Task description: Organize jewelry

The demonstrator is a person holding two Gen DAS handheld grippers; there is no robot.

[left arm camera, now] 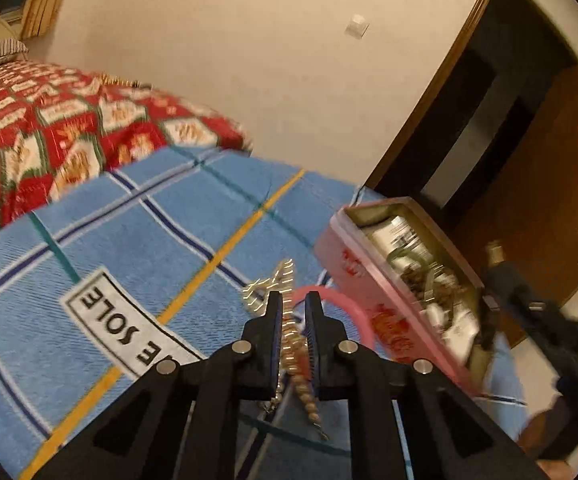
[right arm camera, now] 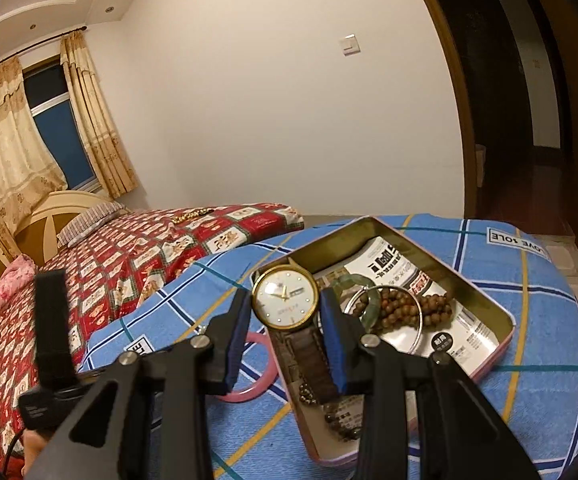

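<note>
- The left gripper (left arm camera: 293,300) has its two fingers squeezed on a gold chain (left arm camera: 289,334). The chain's far end lies on the blue towel (left arm camera: 137,240).
- The right gripper (right arm camera: 285,308) has its fingers pinched on the brown strap of a gold watch (right arm camera: 285,296), just over the near end of the pink tin (right arm camera: 489,364).
- A pink bangle (right arm camera: 265,364) lies on the towel, right beside the tin.
- Inside the tin are brown beads (right arm camera: 417,308), a green bangle (right arm camera: 369,304) and a thin silver ring (right arm camera: 419,328).
- Farther back is a red bed cover (right arm camera: 129,264).
</note>
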